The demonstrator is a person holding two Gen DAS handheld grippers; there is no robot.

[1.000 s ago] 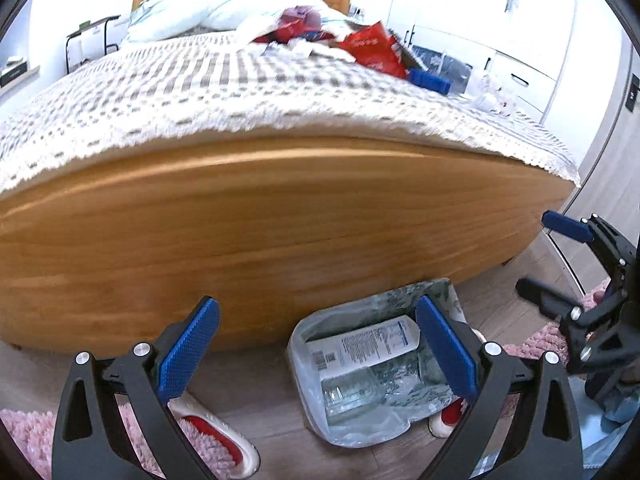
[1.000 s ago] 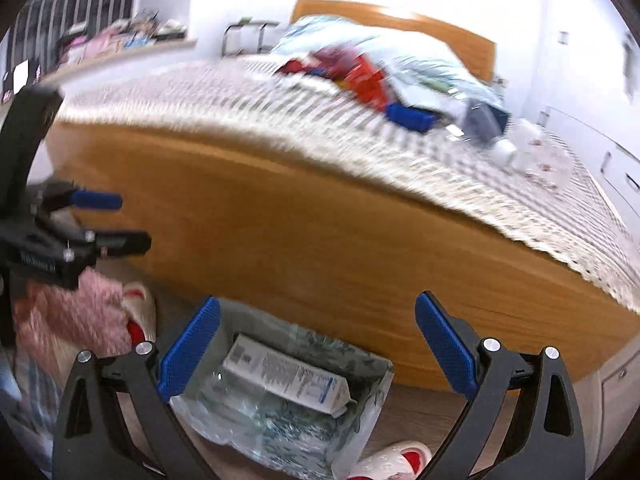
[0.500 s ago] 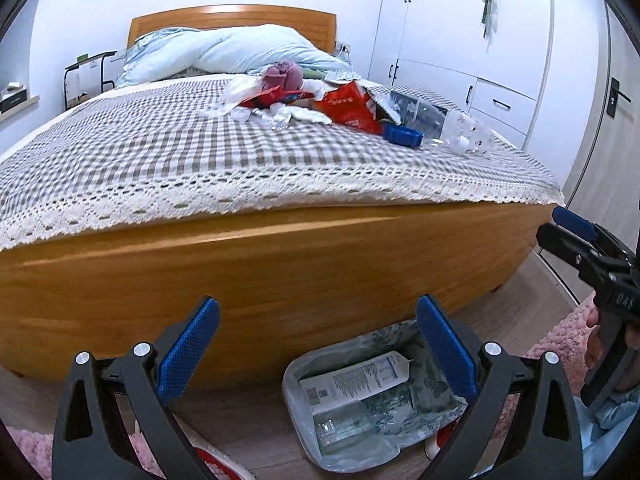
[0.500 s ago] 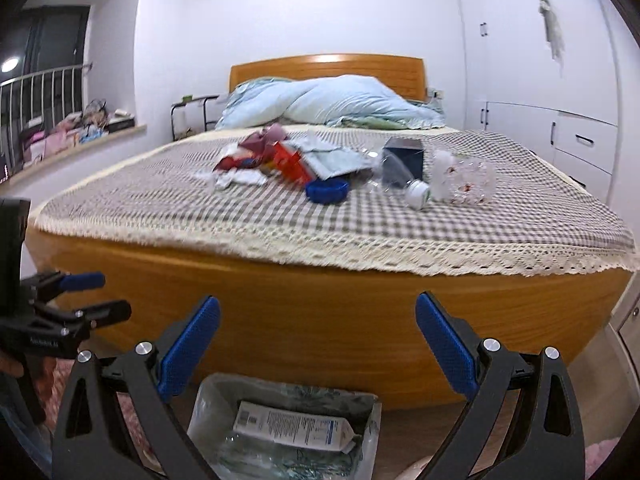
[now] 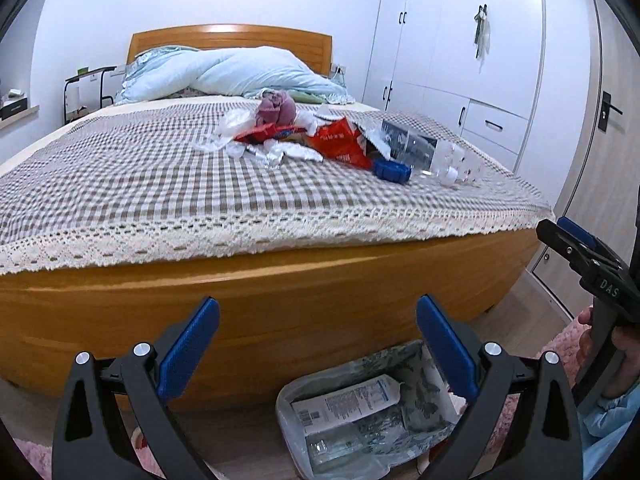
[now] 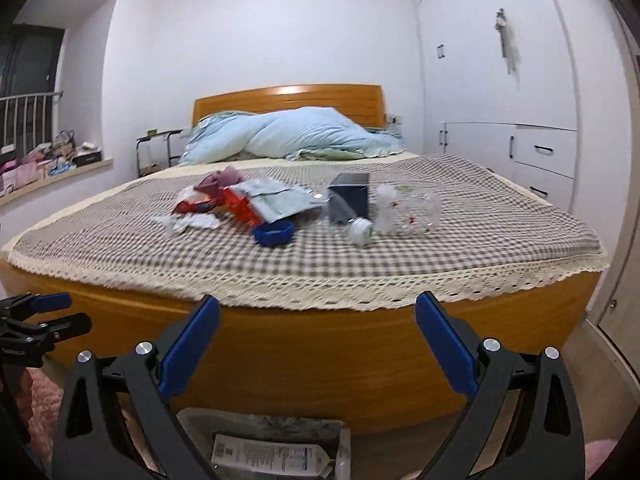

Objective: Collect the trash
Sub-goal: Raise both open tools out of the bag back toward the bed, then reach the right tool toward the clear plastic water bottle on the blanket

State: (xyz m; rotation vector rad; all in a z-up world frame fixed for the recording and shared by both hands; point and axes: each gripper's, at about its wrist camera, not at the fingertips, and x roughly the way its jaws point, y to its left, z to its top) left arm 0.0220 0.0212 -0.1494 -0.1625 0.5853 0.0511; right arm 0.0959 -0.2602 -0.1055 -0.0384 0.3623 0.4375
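Left wrist: both grippers [image 5: 318,344] [image 6: 318,344] open, short of bed edge [image 5: 280,236].

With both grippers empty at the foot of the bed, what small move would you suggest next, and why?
Probably reach the right gripper forward over the bed edge toward the blue lid. Both grippers are open and hold nothing, the left gripper too. The lid is the trash lying nearest the foot of the bed, and the lined bin on the floor below already holds a carton.
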